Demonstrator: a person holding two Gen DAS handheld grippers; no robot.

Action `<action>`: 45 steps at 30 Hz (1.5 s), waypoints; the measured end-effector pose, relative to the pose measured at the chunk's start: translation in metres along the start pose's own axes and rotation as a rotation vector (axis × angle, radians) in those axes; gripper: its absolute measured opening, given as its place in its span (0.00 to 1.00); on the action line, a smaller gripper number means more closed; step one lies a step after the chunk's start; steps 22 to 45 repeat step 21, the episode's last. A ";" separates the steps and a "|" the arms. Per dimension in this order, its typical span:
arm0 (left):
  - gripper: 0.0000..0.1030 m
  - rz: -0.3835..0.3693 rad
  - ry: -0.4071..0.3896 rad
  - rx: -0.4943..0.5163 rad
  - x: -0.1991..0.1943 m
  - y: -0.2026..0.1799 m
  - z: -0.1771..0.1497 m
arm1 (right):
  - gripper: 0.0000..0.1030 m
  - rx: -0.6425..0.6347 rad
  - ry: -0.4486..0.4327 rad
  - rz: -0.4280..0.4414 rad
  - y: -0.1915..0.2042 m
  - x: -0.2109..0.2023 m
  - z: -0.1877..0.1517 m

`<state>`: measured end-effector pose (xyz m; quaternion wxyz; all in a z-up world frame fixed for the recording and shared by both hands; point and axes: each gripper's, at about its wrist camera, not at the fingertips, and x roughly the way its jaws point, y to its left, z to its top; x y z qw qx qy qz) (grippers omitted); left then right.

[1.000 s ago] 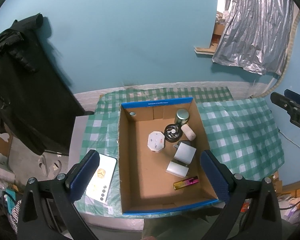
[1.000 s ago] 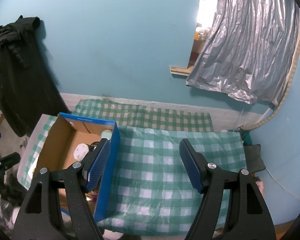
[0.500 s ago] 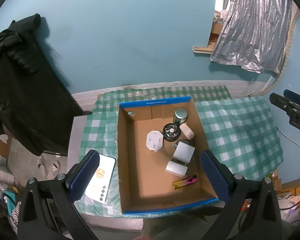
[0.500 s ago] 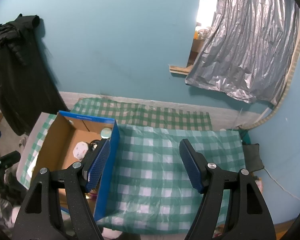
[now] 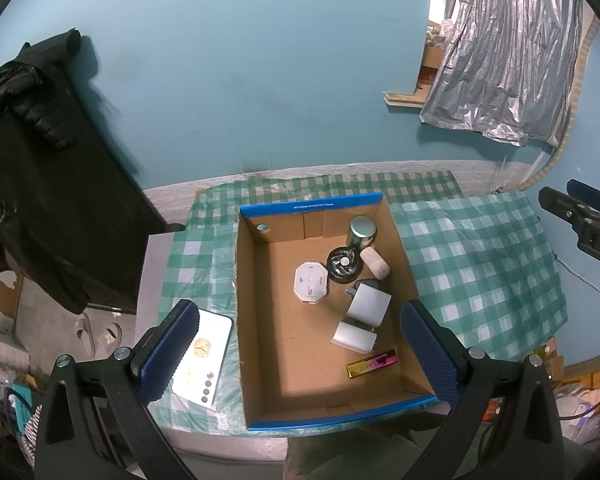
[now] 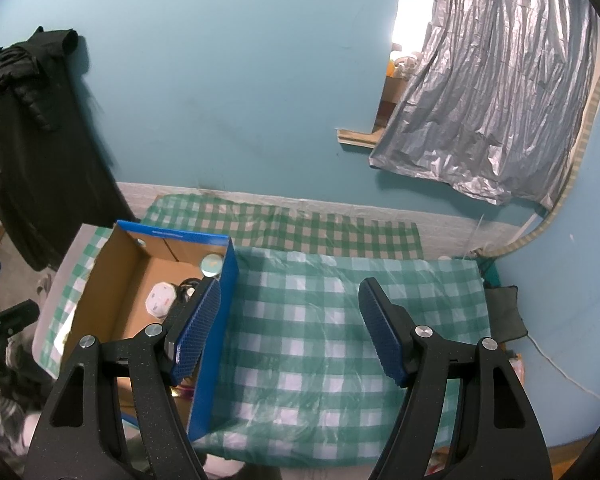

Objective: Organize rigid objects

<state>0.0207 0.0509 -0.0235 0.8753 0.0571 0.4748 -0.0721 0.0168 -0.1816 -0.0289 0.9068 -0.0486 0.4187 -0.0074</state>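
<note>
Box contents half hidden behind wall

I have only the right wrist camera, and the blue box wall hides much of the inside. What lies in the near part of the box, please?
Observer: A shiny gold-and-pink lighter, or something like one, lies flat near the front right corner.
Operator: Is anything outside the box on its far side from me?
Observer: Yes. A flat white device lies on the checked cloth, close beside the left wall of the cardboard box.
Operator: Does the left gripper hold something?
Observer: No. The left gripper is open and empty, above the box.
</note>
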 end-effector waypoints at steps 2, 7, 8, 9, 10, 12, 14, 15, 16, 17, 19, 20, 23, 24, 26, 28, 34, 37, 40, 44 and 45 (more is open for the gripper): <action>0.99 0.001 -0.001 -0.001 0.000 0.000 0.000 | 0.69 0.001 0.000 -0.001 0.000 0.000 0.000; 0.99 0.003 0.000 0.004 0.000 0.000 0.000 | 0.69 0.000 0.003 -0.001 0.000 0.000 0.000; 0.99 0.004 0.000 0.006 0.000 0.000 -0.001 | 0.69 0.000 0.004 -0.001 0.000 0.001 0.000; 0.99 0.004 0.003 0.007 0.001 0.000 -0.001 | 0.69 0.000 0.003 -0.001 0.000 0.001 0.000; 0.99 0.003 0.009 0.007 0.003 0.000 -0.001 | 0.69 0.000 0.004 -0.002 0.000 0.001 0.000; 0.99 0.004 0.013 0.004 0.004 0.001 -0.001 | 0.69 0.001 0.002 -0.003 0.001 0.001 0.000; 0.99 0.000 0.006 0.002 0.004 0.001 -0.002 | 0.69 0.001 0.004 -0.002 0.002 0.003 0.000; 0.99 0.000 0.005 0.002 0.004 0.002 -0.002 | 0.69 0.001 0.003 -0.002 0.002 0.003 0.000; 0.99 0.000 0.003 0.002 0.004 0.002 -0.001 | 0.69 0.001 0.003 -0.003 0.002 0.003 0.000; 0.99 0.000 0.002 0.003 0.004 0.002 -0.001 | 0.69 0.000 0.003 -0.002 0.002 0.003 0.000; 0.99 0.001 0.000 0.008 0.004 0.001 0.000 | 0.69 -0.001 0.004 -0.003 0.002 0.003 0.000; 0.99 0.002 0.002 0.009 0.005 0.001 0.000 | 0.69 -0.001 0.004 -0.002 0.002 0.003 0.000; 0.99 0.002 0.005 0.007 0.005 0.001 0.000 | 0.69 -0.001 0.004 -0.004 0.002 0.003 0.000; 0.99 0.002 0.005 0.007 0.005 0.001 0.000 | 0.69 -0.001 0.004 -0.004 0.002 0.003 0.000; 0.99 0.002 0.005 0.007 0.005 0.001 0.000 | 0.69 -0.001 0.004 -0.004 0.002 0.003 0.000; 0.99 0.002 0.005 0.007 0.005 0.001 0.000 | 0.69 -0.001 0.004 -0.004 0.002 0.003 0.000; 0.99 0.002 0.005 0.007 0.005 0.001 0.000 | 0.69 -0.001 0.004 -0.004 0.002 0.003 0.000; 0.99 0.002 0.005 0.007 0.005 0.001 0.000 | 0.69 -0.001 0.004 -0.004 0.002 0.003 0.000; 0.99 0.002 0.005 0.007 0.005 0.001 0.000 | 0.69 -0.001 0.004 -0.004 0.002 0.003 0.000; 0.99 0.002 0.005 0.007 0.005 0.001 0.000 | 0.69 -0.001 0.004 -0.004 0.002 0.003 0.000; 0.99 0.002 0.005 0.007 0.005 0.001 0.000 | 0.69 -0.001 0.004 -0.004 0.002 0.003 0.000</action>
